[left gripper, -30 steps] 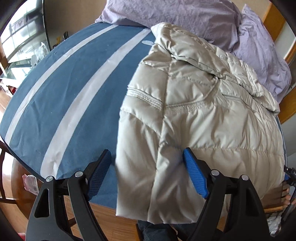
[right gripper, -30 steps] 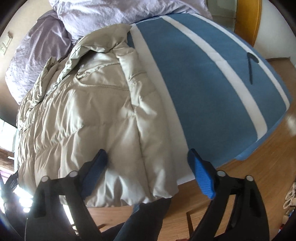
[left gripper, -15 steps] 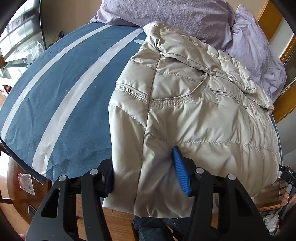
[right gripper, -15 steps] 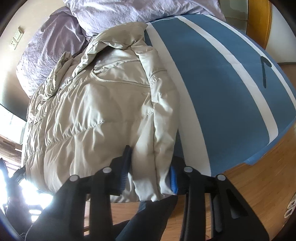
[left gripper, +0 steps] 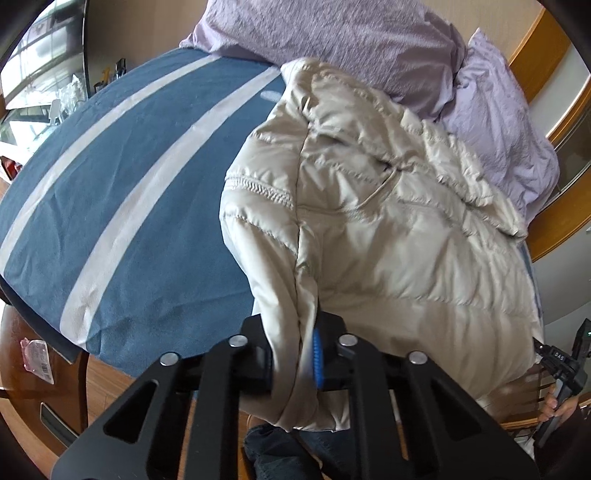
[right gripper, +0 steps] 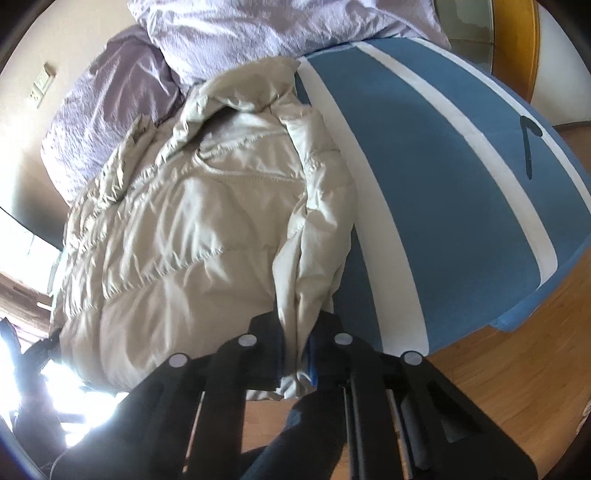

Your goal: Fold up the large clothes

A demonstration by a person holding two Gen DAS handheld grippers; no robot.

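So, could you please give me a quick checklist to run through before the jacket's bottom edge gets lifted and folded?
1. Left tool shut on the jacket hem: ok, fabric is pinched between its pads.
2. Right tool shut on the jacket's other bottom corner: ok.
3. Both layers caught in each grip: cannot tell, the fabric is bunched at the pads.
4. Room on the blue striped bedspread to lay the fold: ok, bare cover lies beside the jacket.
5. Collar end free of the purple pillows: not ok, the collar lies against them.
6. Jacket lying flat: not ok, the body is rumpled and a sleeve edge is bunched.
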